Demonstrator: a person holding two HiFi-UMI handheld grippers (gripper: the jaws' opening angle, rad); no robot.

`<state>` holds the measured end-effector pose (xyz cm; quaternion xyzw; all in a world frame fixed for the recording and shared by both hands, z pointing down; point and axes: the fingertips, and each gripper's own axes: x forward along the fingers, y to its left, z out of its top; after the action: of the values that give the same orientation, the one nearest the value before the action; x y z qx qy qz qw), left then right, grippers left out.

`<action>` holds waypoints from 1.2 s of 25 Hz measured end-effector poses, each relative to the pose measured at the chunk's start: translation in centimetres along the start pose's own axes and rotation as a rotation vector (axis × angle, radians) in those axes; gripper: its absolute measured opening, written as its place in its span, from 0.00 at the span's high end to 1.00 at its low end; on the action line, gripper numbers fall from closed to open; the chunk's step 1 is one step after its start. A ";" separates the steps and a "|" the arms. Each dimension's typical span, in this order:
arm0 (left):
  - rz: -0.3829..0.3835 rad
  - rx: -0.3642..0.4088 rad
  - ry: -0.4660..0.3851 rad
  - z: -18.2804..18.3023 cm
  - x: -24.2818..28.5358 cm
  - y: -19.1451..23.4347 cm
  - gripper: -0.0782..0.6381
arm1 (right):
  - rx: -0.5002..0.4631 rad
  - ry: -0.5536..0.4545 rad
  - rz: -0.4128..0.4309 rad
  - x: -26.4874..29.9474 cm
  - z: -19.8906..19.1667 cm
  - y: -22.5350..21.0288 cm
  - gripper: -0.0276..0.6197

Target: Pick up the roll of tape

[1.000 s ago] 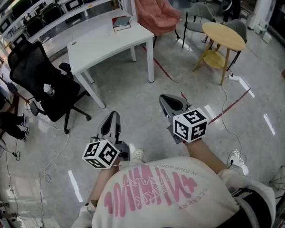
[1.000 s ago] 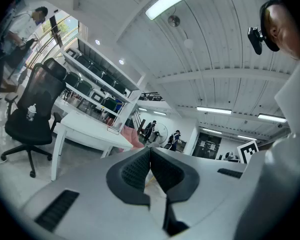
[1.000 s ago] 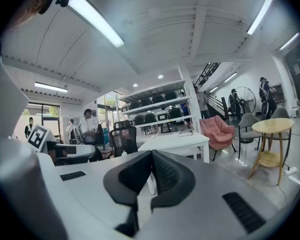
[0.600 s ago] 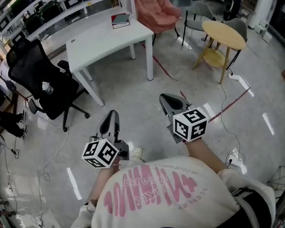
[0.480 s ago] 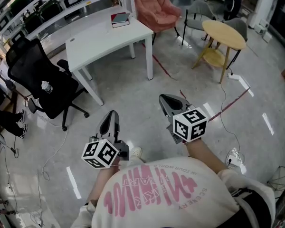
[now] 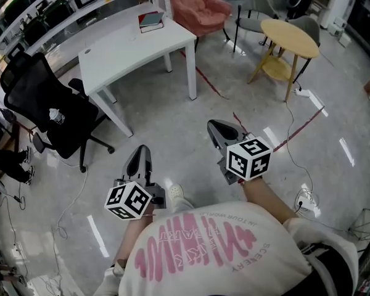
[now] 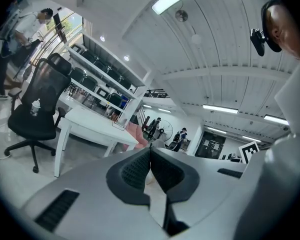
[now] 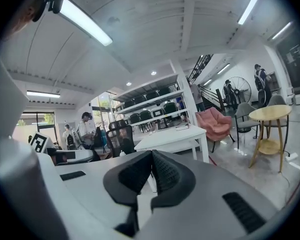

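Note:
No roll of tape can be made out in any view. A white table (image 6: 129,45) stands ahead across the floor, also in the left gripper view (image 7: 90,126) and the right gripper view (image 8: 172,136). Books (image 6: 150,20) lie at its far end; a tiny object (image 6: 86,50) near its left end is too small to identify. My left gripper (image 6: 140,150) is held over the floor, jaws shut and empty, as the left gripper view (image 7: 150,151) confirms. My right gripper (image 6: 216,127) is beside it, jaws together with nothing between them (image 8: 151,156).
A black office chair (image 6: 46,103) stands left of the table. A pink armchair (image 6: 200,5) and a round wooden table (image 6: 290,39) stand at the back right. Cables (image 6: 296,140) trail on the floor at right. People stand by the shelves (image 8: 85,129).
The table, chair and round table have slid slightly up and left in the head view. Both grippers stay shut and have sunk a little.

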<state>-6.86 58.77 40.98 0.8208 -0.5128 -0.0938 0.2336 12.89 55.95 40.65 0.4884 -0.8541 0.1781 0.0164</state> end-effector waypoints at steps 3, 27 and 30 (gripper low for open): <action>-0.027 0.017 -0.011 1.9 2.4 0.9 0.86 | -0.010 -0.006 -0.013 2.4 1.5 -0.4 0.93; -0.086 0.065 -0.100 19.4 17.5 17.2 0.86 | -0.054 -0.064 0.019 28.8 11.6 1.6 0.93; -0.093 0.060 -0.096 19.8 18.0 18.8 0.86 | -0.061 -0.066 0.032 30.8 11.7 2.3 0.93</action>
<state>-21.49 30.28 34.21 0.8448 -0.4874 -0.1284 0.1797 -3.38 27.78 35.28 0.4794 -0.8670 0.1359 0.0003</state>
